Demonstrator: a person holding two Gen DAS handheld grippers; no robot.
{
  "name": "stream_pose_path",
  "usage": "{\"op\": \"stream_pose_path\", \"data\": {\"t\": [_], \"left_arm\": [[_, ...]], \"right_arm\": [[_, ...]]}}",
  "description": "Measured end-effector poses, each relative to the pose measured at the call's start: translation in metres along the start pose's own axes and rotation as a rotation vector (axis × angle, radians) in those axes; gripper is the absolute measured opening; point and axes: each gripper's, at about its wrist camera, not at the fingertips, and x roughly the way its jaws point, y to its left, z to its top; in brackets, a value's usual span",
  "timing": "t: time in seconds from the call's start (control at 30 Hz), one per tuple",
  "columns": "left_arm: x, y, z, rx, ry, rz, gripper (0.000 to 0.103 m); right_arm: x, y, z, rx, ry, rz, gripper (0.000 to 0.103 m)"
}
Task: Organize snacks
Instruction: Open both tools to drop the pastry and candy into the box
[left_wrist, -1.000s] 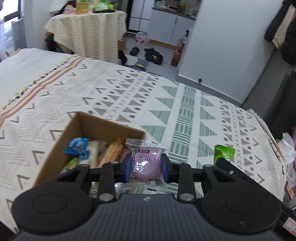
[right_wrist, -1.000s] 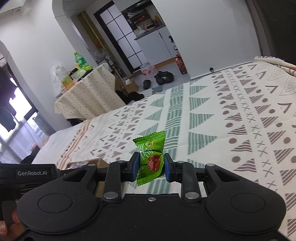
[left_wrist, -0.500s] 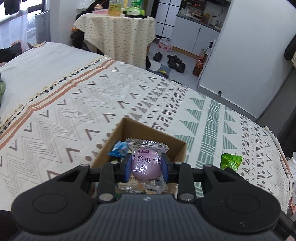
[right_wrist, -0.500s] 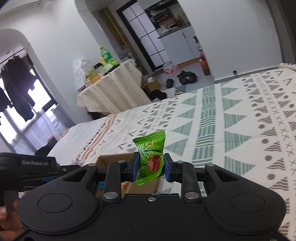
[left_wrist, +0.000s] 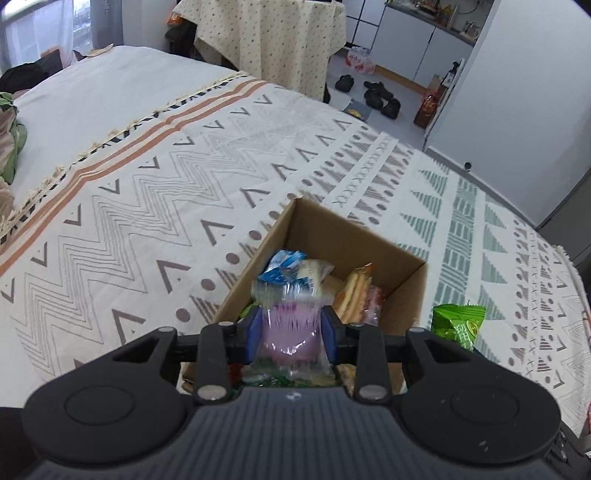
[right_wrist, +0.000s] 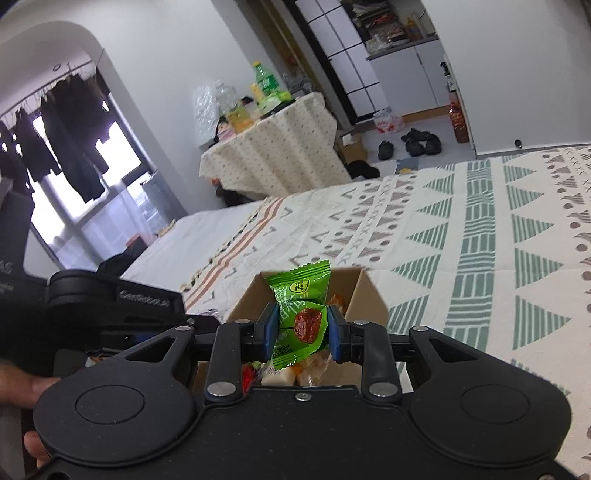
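An open cardboard box (left_wrist: 369, 240) stands on the patterned bedspread (left_wrist: 147, 192), holding several snacks, among them a blue packet (left_wrist: 282, 266) and a biscuit pack (left_wrist: 354, 291). My left gripper (left_wrist: 291, 328) hangs over the box with its jaws opening. The clear packet with a purple sweet (left_wrist: 290, 325) shows blurred between the pads, slipping free. My right gripper (right_wrist: 301, 326) is shut on a green plum-candy packet (right_wrist: 301, 291) just above the near side of the box (right_wrist: 369, 291). That green packet (left_wrist: 458, 325) also shows right of the box in the left wrist view.
A hand (right_wrist: 22, 384) holds the left tool at the left of the right wrist view. Beyond the bed stand a table under a dotted cloth (right_wrist: 273, 155) with bottles on it, shoes (left_wrist: 376, 96) on the floor, and white cabinets. Dark clothes hang by the window (right_wrist: 74, 147).
Both grippers have moved over the box, which now sits right under them. The purple packet was sharp in the left pads; now it is blurred and the pads stand a little wider.
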Motion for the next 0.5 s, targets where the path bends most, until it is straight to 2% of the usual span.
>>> {"op": "stream_pose_path", "data": {"t": [0.1, 0.2, 0.27, 0.3, 0.33, 0.37, 0.4, 0.5], "left_arm": [[0.004, -0.002, 0.001, 0.037, 0.028, 0.02, 0.045], [0.001, 0.0, 0.004, 0.022, 0.035, 0.02, 0.052], [-0.003, 0.002, 0.009, 0.02, 0.033, 0.022, 0.055], [-0.005, 0.003, 0.011, 0.021, 0.031, 0.026, 0.06], [-0.008, 0.004, 0.014, 0.022, 0.028, 0.027, 0.063], [-0.01, 0.005, 0.015, 0.027, 0.024, 0.022, 0.067], [-0.012, 0.006, 0.017, 0.035, 0.021, 0.014, 0.073], [-0.017, 0.008, 0.018, 0.052, 0.017, 0.001, 0.082]], "right_arm": [[0.005, 0.005, -0.003, -0.012, 0.02, 0.007, 0.027], [0.01, 0.011, -0.007, -0.013, 0.052, 0.054, 0.028], [0.009, 0.015, -0.007, -0.024, 0.059, 0.076, 0.033], [0.008, 0.018, -0.007, -0.043, 0.062, 0.067, 0.033], [0.009, 0.02, -0.006, -0.055, 0.071, 0.064, 0.04], [0.008, 0.021, -0.006, -0.049, 0.074, 0.068, 0.053], [0.005, 0.02, -0.005, -0.035, 0.065, 0.07, 0.058], [-0.004, 0.014, -0.001, 0.01, 0.051, 0.053, 0.06]]}}
